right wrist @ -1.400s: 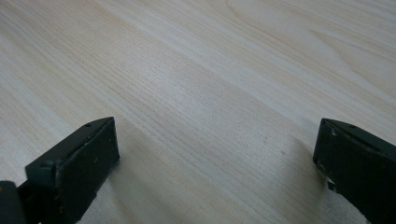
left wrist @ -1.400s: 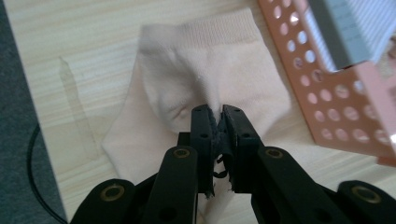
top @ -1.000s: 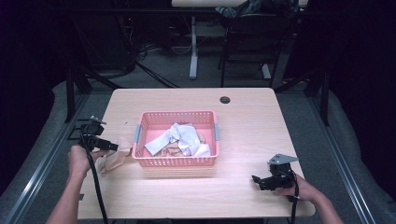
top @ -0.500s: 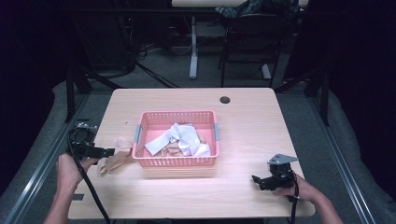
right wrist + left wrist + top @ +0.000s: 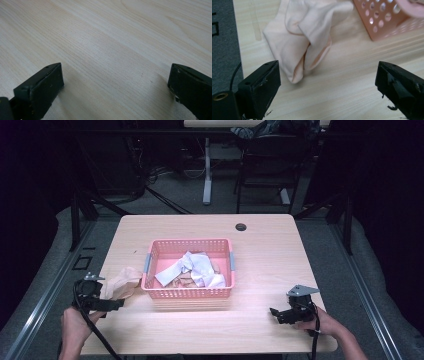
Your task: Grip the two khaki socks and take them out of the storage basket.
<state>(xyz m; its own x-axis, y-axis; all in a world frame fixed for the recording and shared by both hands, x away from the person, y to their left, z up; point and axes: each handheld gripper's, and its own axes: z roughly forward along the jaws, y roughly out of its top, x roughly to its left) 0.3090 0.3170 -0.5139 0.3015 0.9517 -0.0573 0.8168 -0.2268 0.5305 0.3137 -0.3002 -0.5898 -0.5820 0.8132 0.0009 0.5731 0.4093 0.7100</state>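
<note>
— What do the tools look like?
— Both are black. The left gripper has thick, blocky jaws with chipped, scuffed pads, a brass-coloured threaded hole near its left jaw, and a black cable trailing off.
— And the other?
— The right gripper carries a grey three-cornered plate on top and a black cable. Both forearms are bare, without sleeves.
</note>
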